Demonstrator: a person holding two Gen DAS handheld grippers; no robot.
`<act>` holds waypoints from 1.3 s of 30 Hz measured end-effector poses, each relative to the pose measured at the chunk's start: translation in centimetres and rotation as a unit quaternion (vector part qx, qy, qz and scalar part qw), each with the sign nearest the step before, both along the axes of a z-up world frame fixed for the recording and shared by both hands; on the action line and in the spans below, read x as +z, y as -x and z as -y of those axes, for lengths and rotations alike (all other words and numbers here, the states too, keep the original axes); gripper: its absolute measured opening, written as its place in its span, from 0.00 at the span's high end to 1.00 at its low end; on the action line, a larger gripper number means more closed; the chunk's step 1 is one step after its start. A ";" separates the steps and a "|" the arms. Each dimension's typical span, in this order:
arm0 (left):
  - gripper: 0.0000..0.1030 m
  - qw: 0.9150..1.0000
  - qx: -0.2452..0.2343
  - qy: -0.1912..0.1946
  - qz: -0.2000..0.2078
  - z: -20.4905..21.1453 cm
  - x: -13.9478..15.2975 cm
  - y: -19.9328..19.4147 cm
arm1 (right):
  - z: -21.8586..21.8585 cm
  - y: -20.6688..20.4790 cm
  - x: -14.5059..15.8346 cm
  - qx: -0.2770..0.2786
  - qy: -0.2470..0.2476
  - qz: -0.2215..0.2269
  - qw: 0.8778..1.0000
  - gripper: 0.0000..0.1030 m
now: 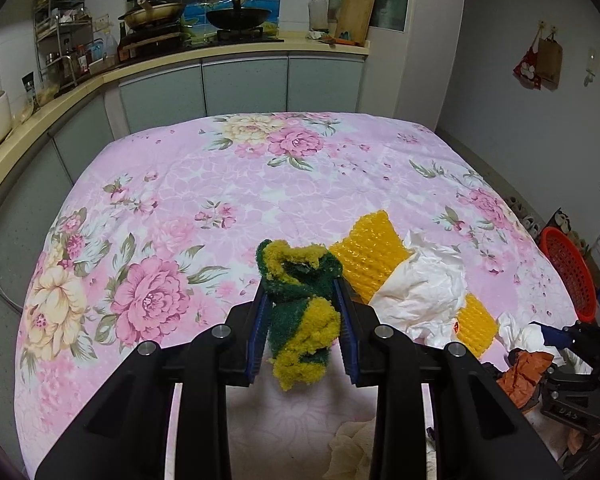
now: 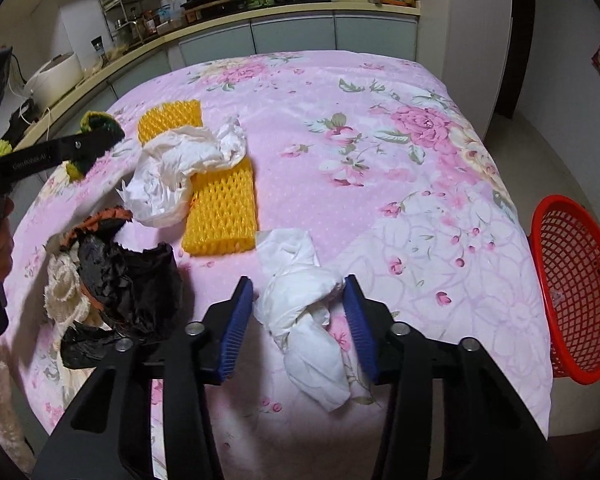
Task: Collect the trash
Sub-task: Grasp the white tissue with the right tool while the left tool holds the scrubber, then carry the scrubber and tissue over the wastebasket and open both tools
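Note:
My left gripper [image 1: 300,292] is shut on a green and yellow scouring pad [image 1: 300,312] and holds it above the pink floral tablecloth [image 1: 180,184]. It shows at the left of the right wrist view [image 2: 96,136]. My right gripper [image 2: 298,292] is open, its blue pads on either side of a crumpled white tissue [image 2: 304,308] that lies on the cloth. Other trash lies nearby: yellow foam netting [image 2: 220,208], a larger white paper wad [image 2: 180,164], black crumpled plastic [image 2: 132,280] and cream netting [image 2: 66,292]. A red mesh basket [image 2: 576,292] stands off the table's right edge.
A kitchen counter [image 1: 100,76] with pans, jars and a rice cooker runs behind and to the left of the table. A wall [image 1: 520,100] with hanging bags is to the right. The red basket also shows in the left wrist view [image 1: 568,272].

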State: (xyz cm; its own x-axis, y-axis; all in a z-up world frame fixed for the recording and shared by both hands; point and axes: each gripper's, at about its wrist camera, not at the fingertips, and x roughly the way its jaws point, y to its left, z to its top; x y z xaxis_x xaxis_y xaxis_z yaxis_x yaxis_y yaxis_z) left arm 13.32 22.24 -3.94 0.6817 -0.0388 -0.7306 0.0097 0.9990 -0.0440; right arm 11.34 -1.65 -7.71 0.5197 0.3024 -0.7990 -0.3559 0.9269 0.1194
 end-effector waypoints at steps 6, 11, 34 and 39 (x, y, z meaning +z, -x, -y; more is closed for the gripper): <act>0.71 1.000 0.004 -0.006 0.005 0.4 0.2 0.4 | 0.1 0.0 -0.1 0.000 -0.003 0.000 1.000 0.66; 0.71 1.000 0.014 -0.010 0.009 0.8 0.6 1.0 | 0.7 -0.3 0.4 -0.006 -0.013 0.003 1.000 0.67; 0.71 0.998 0.019 -0.024 0.062 5.2 5.4 1.4 | 6.9 -2.9 8.6 -0.068 -0.071 0.102 0.990 0.67; 0.71 0.997 0.014 -0.022 0.075 6.3 6.3 1.2 | 7.8 -2.9 10.3 -0.074 -0.078 0.125 0.986 0.67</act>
State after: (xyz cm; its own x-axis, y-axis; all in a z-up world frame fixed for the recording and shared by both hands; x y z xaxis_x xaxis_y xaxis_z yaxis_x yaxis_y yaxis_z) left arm 12.10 15.91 2.34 0.7836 0.0109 -0.6211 -0.0144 0.9999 -0.0006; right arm 14.28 -9.40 2.58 0.7419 0.3178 -0.5904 -0.2544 0.9481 0.1907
